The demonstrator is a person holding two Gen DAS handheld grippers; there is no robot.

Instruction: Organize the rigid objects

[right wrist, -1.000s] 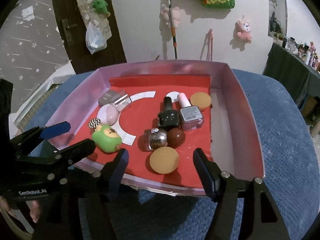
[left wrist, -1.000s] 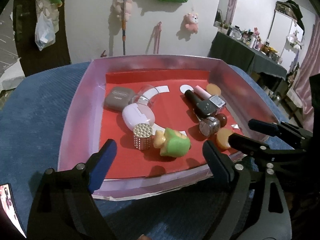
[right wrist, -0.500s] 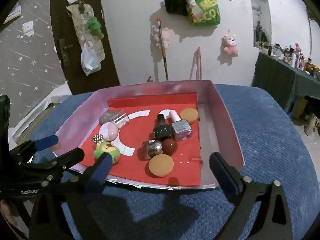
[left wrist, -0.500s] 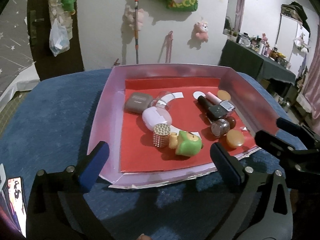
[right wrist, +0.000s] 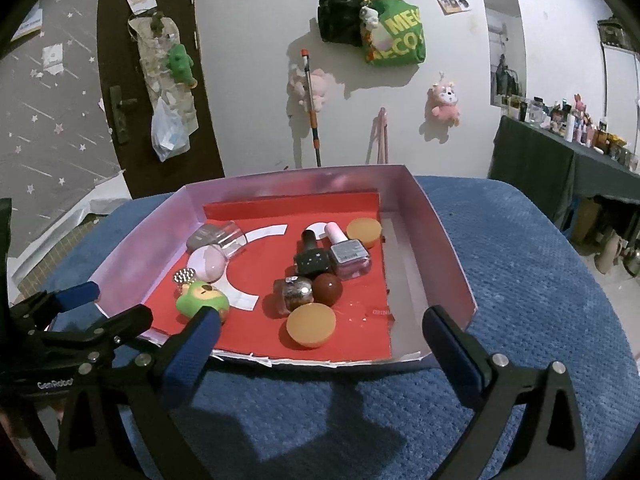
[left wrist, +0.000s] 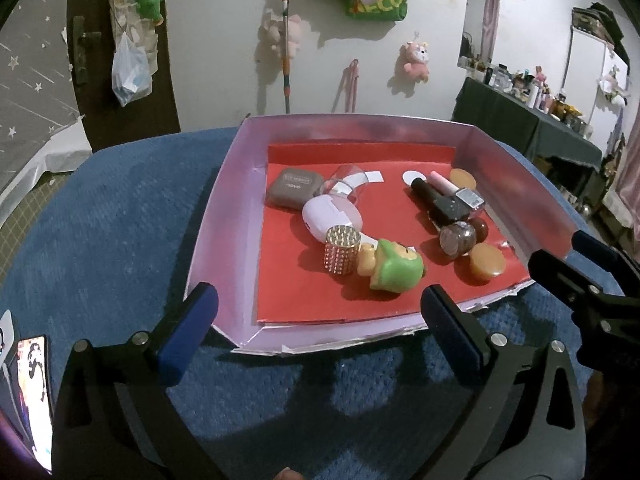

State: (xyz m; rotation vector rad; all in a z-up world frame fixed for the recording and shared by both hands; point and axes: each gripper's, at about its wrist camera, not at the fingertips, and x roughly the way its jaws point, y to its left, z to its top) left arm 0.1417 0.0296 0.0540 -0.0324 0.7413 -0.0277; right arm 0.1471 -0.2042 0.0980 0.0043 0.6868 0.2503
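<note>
Left gripper (left wrist: 316, 320): fingers spread wide, gripping nothing, held over the blue cushion just short of the tray's near edge.
Right gripper (right wrist: 320, 340): fingers also spread wide and empty, held at the tray's near edge.
Tray (left wrist: 240, 168): shallow pink-walled box with a red liner, resting on the blue textured cushion (left wrist: 120, 216).
Left cluster: a grey-brown earbud case (left wrist: 294, 193) at the far left, touching a clear plastic cup (left wrist: 345, 184) lying on its side; a white earbud case (left wrist: 330, 220) just nearer; a studded silver cylinder (left wrist: 341, 255) standing upright beside a green-capped toy figure (left wrist: 394, 266) lying on its side.
Right cluster: a black nail polish bottle (right wrist: 311, 258) and a pink-capped nail polish bottle (right wrist: 346, 254) lying side by side, touching; a glittery brown bottle (right wrist: 296, 294) and a dark brown ball (right wrist: 327, 289) just nearer.
Orange discs: one (right wrist: 363, 232) at the far right, another (right wrist: 311, 325) near the front edge.
Phone (left wrist: 34, 396): lit screen, on the cushion at the far left of the left wrist view.
</note>
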